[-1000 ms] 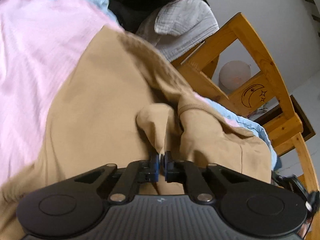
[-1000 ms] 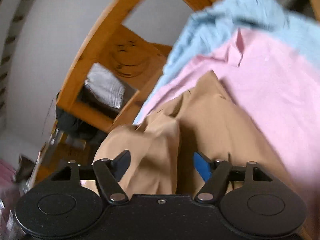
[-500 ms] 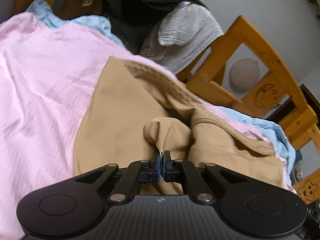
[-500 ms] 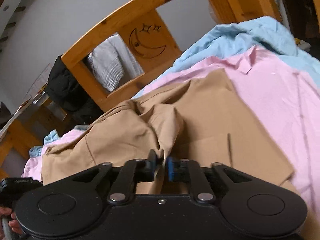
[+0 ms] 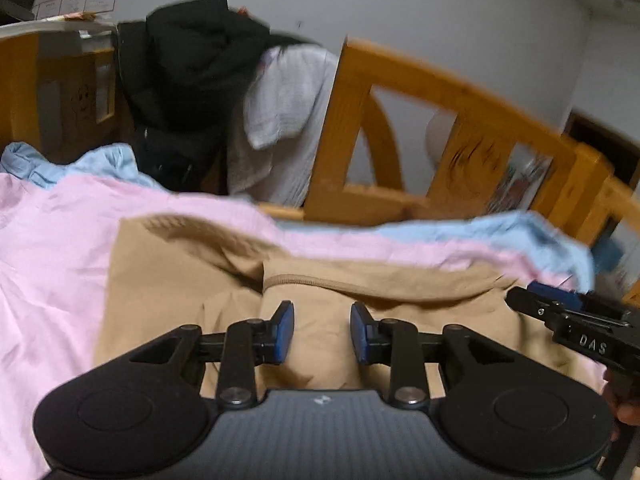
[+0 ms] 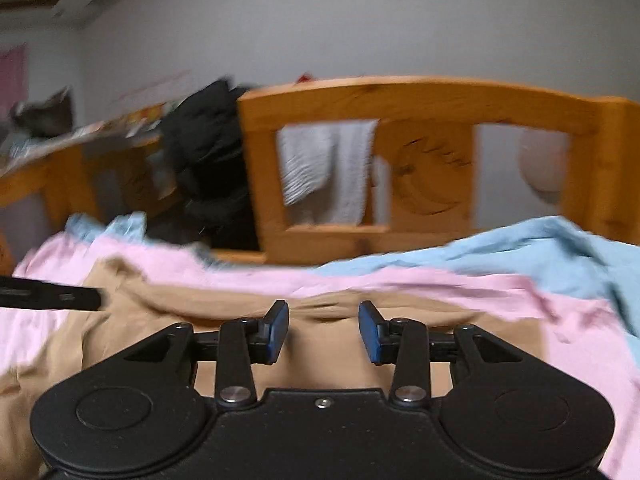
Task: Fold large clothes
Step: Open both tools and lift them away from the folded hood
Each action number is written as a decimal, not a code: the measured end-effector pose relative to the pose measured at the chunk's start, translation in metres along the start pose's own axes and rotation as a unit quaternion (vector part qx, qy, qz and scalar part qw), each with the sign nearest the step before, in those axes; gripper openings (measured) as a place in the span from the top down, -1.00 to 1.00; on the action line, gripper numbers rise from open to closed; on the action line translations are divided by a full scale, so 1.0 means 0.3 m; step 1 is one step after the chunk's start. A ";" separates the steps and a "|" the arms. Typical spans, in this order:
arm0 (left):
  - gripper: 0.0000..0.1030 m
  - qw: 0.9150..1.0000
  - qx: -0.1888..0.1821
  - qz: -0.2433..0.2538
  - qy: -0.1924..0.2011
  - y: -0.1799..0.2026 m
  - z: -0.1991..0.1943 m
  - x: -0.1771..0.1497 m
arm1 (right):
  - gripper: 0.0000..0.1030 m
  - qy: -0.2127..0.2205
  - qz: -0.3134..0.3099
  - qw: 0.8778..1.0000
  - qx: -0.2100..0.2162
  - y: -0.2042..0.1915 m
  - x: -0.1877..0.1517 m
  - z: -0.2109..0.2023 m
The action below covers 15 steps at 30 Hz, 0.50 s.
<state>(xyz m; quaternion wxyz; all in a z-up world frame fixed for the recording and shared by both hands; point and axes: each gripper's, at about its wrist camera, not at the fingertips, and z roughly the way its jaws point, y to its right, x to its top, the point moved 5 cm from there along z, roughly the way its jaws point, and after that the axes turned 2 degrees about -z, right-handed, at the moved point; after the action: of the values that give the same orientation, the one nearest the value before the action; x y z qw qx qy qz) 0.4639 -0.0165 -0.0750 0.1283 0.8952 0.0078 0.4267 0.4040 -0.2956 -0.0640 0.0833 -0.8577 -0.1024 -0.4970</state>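
A tan garment (image 5: 168, 280) (image 6: 328, 352) lies spread over a pink sheet (image 5: 48, 248) (image 6: 580, 320) on a bed. Its ribbed collar (image 5: 320, 282) shows just beyond my left gripper (image 5: 322, 332). That gripper hovers above the cloth, its jaws opening and nothing pinched between the blue pads (image 5: 285, 330). My right gripper (image 6: 324, 330) also hangs over the tan cloth with its jaws opening and the gap between them bare. The right gripper's tip (image 5: 560, 312) pokes in at the right edge of the left wrist view. The left gripper's finger (image 6: 52, 298) shows at the left of the right wrist view.
A light blue sheet (image 5: 520, 236) (image 6: 540, 248) lies under the pink one. Beyond stands a wooden headboard (image 5: 452, 120) (image 6: 420, 100) with a moon carving. A white towel (image 5: 280, 128) (image 6: 328, 172) and a black coat (image 5: 192, 80) (image 6: 208, 152) hang at its left.
Both grippers let go of the tan cloth they were pinching and lifted back from it. Both wrists rolled level, so the headboard now stands upright in view.
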 end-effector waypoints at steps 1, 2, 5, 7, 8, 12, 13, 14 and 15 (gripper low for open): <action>0.35 1.000 0.011 0.006 -0.007 0.001 0.028 -0.013 | 0.18 -0.010 -0.009 1.000 -0.001 -0.022 -0.011 0.025; 0.35 1.000 0.022 0.013 -0.018 -0.001 0.058 -0.032 | 0.19 -0.022 -0.015 1.000 -0.002 -0.032 -0.033 0.056; 0.34 0.998 0.040 0.029 -0.038 -0.007 0.130 -0.074 | 0.19 -0.061 -0.027 0.998 -0.009 -0.035 -0.113 0.141; 0.35 0.997 0.042 0.045 -0.035 -0.004 0.131 -0.085 | 0.20 -0.061 -0.048 0.997 -0.011 -0.038 -0.144 0.158; 0.35 0.998 0.040 0.044 -0.034 -0.003 0.120 -0.086 | 0.20 -0.057 -0.049 0.997 -0.011 -0.039 -0.142 0.151; 0.33 0.999 0.014 0.012 -0.028 -0.008 0.001 -0.100 | 0.04 -0.031 -0.002 1.000 -0.002 -0.010 -0.095 0.029; 0.28 0.999 0.010 0.016 -0.028 -0.003 -0.027 -0.112 | -0.10 -0.024 0.002 1.000 0.001 -0.006 -0.093 -0.006; 0.24 0.999 0.004 0.024 -0.032 0.006 -0.050 -0.133 | -0.15 -0.021 0.005 1.000 0.007 0.001 -0.098 -0.038; 0.22 0.999 0.000 0.031 -0.038 0.016 -0.059 -0.155 | -0.17 -0.027 0.003 1.000 0.010 0.005 -0.111 -0.057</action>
<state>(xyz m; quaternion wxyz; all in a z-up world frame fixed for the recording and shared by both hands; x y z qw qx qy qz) 0.4202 -0.0230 -0.0986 0.1147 0.9105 -0.0251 0.3965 0.3741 -0.3044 -0.0846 0.0910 -0.8702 -0.1071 -0.4722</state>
